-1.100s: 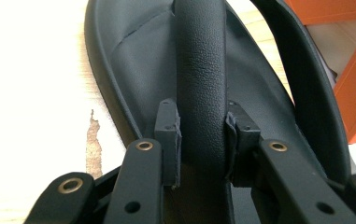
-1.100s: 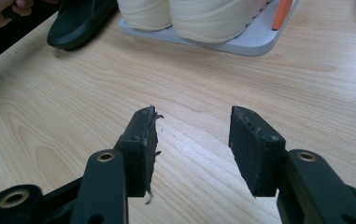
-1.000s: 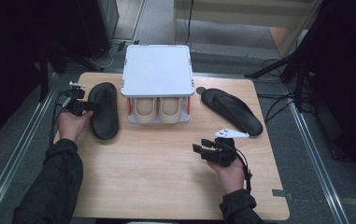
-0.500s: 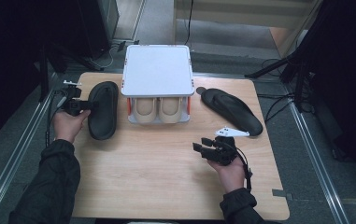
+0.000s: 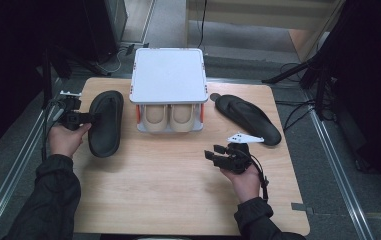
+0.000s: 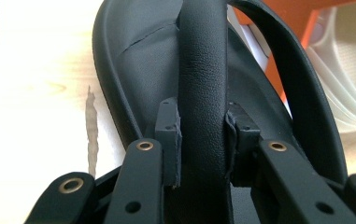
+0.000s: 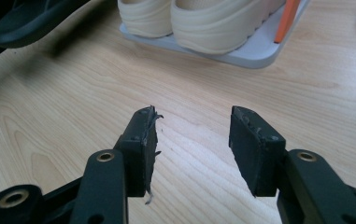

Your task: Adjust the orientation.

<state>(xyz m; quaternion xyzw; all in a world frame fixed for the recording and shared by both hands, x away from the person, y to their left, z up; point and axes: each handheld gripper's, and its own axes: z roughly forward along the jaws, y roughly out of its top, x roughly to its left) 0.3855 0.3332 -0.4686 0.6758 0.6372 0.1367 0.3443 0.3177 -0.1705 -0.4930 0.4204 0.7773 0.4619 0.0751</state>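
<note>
My left gripper (image 5: pixel 87 118) clamps the strap of the black rubber sandal (image 5: pixel 104 123) at the wooden table's (image 5: pixel 178 190) left, its long axis running away from me; my right gripper (image 5: pixel 219 151) hangs open, empty.

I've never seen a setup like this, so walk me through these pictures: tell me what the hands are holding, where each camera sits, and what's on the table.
A person sits at a wooden table with a hand-held tool in each hand. Each tool is a gripper with two black jaws.

The high view looks down from above the person's side. The other two pictures come from cameras that ride on the grippers and look along their jaws.

On the table stands a small white rack with orange posts and a pair of cream shoes underneath. A black sandal lies to its right.

The left gripper is closed on the strap of a second black sandal, left of the rack. The right gripper is open over bare wood and holds nothing.
</note>
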